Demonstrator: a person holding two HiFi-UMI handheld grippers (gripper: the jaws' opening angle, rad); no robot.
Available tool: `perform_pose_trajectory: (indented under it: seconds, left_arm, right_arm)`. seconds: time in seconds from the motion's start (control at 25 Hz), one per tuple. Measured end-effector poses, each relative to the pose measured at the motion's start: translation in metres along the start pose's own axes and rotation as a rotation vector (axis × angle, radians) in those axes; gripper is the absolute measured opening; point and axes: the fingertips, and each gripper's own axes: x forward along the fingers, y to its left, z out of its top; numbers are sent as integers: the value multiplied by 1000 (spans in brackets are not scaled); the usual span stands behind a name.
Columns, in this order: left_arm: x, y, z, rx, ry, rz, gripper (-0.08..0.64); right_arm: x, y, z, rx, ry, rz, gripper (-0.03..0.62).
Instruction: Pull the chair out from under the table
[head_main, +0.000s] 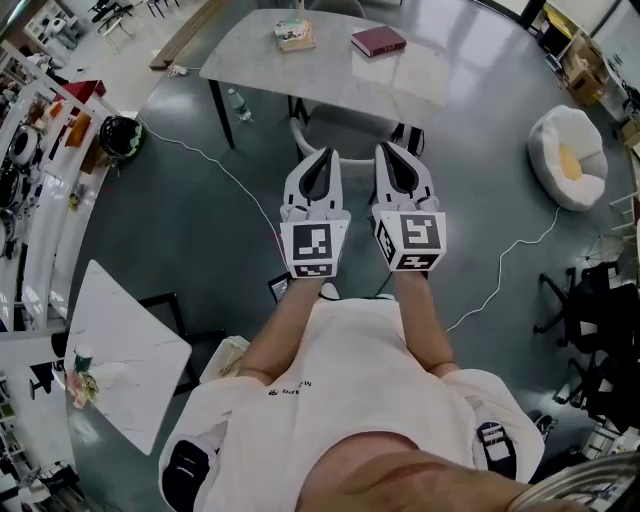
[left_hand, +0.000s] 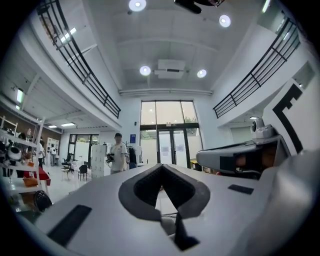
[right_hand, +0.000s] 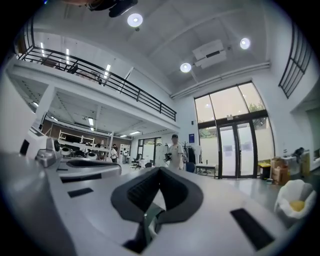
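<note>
Closest to the camera is the person's white shirt (head_main: 340, 400), and from it both forearms reach forward with one gripper in each hand. On the left gripper (head_main: 322, 158) the jaws are pressed together with nothing between them, and it is the same for the right gripper (head_main: 398, 152); both gripper views look level over their closed jaws into the big hall and show no chair part in them. Just in front of the jaw tips stands the chair (head_main: 342, 128), with its white frame and grey seat, and its far part is under the near edge of the grey counter (head_main: 330, 75). I cannot tell if the tips touch the chair or only stay very near to it. So, by my judgement, the pulling is not yet done: the chair is not gripped and it sits partly below the counter, and what is left is to open the jaws, take the frame and draw the chair back toward the person. Counting the things: two grippers, one chair at this counter, and two books on top, a greenish book (head_main: 295, 35) and a red book (head_main: 378, 41). One bottle (head_main: 237, 104) stands on the floor beside a counter leg, one white beanbag (head_main: 568, 157) lies well apart at the right, and one second, white counter (head_main: 125, 335) is at the lower left.
</note>
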Motion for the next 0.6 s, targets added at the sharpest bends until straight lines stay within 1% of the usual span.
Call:
perform_pose_trajectory:
  seconds: [0.12, 0.24, 0.36, 0.52, 0.6]
  left_arm:
    - [13, 4, -7, -1, 20, -2, 3]
    - [28, 3, -15, 26, 36, -3, 3]
    - [42, 4, -24, 46, 68, -20, 3]
    - [57, 2, -43, 94, 127, -36, 3]
    - [68, -1, -53, 141, 161, -53, 3]
  right_arm:
    - [14, -2, -4, -12, 16, 18, 12]
    - [27, -5, -14, -25, 32, 42, 12]
    - [41, -9, -23, -42, 63, 63, 12]
    - [52, -22, -39, -85, 114, 94, 12]
    - [59, -30, -49, -118, 151, 116, 12]
